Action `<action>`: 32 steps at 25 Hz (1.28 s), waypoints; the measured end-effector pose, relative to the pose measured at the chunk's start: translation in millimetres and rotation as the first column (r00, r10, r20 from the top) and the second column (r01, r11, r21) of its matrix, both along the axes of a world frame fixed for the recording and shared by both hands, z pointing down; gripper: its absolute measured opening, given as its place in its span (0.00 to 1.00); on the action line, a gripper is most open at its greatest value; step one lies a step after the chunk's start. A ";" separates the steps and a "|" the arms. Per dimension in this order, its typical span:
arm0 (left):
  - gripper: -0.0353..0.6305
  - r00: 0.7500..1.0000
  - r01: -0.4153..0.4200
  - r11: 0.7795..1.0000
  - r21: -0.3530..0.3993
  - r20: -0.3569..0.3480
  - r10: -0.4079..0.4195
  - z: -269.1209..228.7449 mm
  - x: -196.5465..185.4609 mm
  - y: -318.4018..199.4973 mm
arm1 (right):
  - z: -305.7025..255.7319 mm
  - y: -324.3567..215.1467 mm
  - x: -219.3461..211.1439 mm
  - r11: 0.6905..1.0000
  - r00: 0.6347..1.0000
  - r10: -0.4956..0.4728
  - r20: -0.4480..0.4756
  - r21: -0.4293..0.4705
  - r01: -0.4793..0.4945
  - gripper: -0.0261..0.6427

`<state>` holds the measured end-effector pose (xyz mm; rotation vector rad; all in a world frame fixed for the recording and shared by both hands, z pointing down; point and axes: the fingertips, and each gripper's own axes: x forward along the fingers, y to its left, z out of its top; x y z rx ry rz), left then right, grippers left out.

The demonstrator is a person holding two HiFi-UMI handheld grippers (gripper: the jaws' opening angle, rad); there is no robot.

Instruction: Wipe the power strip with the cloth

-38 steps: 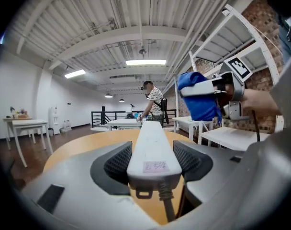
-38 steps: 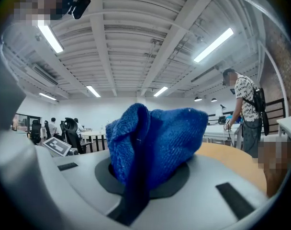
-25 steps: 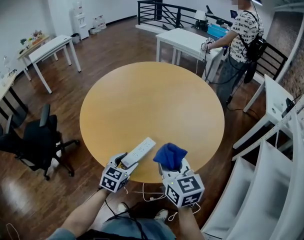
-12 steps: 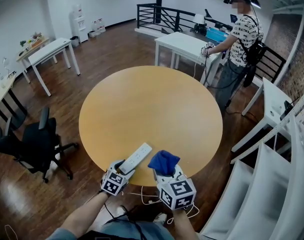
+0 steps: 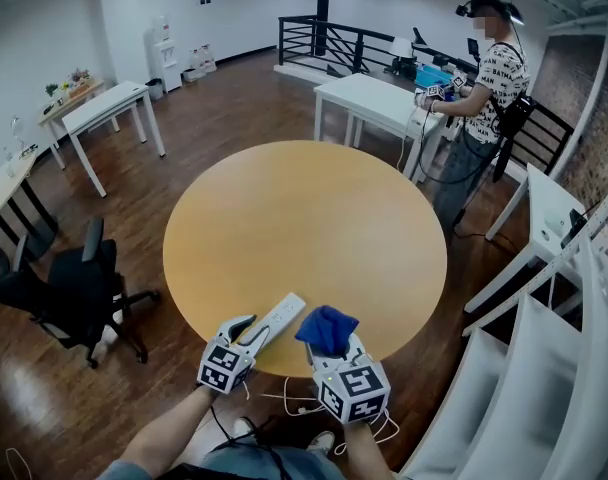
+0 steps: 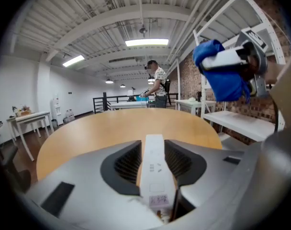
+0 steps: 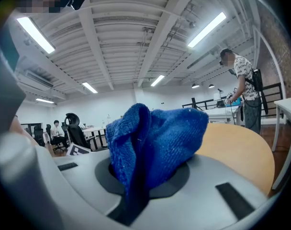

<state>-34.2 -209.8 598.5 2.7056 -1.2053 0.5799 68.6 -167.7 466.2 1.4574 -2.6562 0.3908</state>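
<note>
Tan round tabletop (image 5: 304,218): left hand-held gripper (image 5: 246,328), jaws just closing, grips slim white power strip (image 5: 277,316); right hand-held gripper (image 5: 331,346) clamps bunched blue cloth (image 5: 326,326).

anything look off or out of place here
Nothing spilled or damaged. The power strip lies slantwise at the near edge of the table, its near end between the jaws of the left gripper, which have just been closing on it. The blue cloth is bunched in the right gripper, apart from the strip.
</note>
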 end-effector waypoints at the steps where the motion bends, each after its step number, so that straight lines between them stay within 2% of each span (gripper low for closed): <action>1: 0.25 0.999 0.002 0.999 0.033 -0.037 -0.001 -18.5 2.1 -1.2 | -3.5 -0.3 -0.2 1.000 1.000 -0.002 -0.010 0.019 0.002 0.12; 3: 0.16 0.994 0.008 0.994 0.108 -0.106 0.004 -57.4 7.2 -3.6 | -12.2 -1.5 -1.6 0.997 0.999 -0.008 -0.038 0.070 0.011 0.12; 5: 0.14 0.985 0.011 0.985 0.173 -0.174 0.020 -97.4 12.4 -3.3 | -22.1 -2.6 -5.9 0.993 0.999 -0.017 -0.045 0.115 0.022 0.12; 7: 0.12 0.971 0.013 0.979 0.204 -0.238 0.037 -134.3 17.4 1.9 | -33.2 -3.0 -10.9 0.989 1.000 -0.026 -0.017 0.145 0.029 0.12; 11: 0.07 0.947 0.025 0.963 0.268 -0.315 0.063 -178.5 18.0 15.3 | -47.8 -0.7 -19.5 0.980 0.999 -0.040 -0.001 0.193 0.040 0.12; 17: 0.07 0.939 0.031 0.947 0.319 -0.335 0.082 -208.0 20.7 25.9 | -58.7 -1.6 -23.4 0.970 0.999 -0.046 0.001 0.238 0.045 0.12; 25: 0.07 0.931 0.043 0.953 0.299 -0.358 0.070 -203.1 19.8 28.1 | -64.2 -3.0 -20.7 0.962 1.000 -0.029 -0.006 0.271 0.029 0.12; 32: 0.07 0.934 0.028 0.951 0.308 -0.347 0.085 -204.9 23.3 28.0 | -64.0 -2.5 -23.2 0.957 0.999 -0.039 -0.024 0.287 0.044 0.11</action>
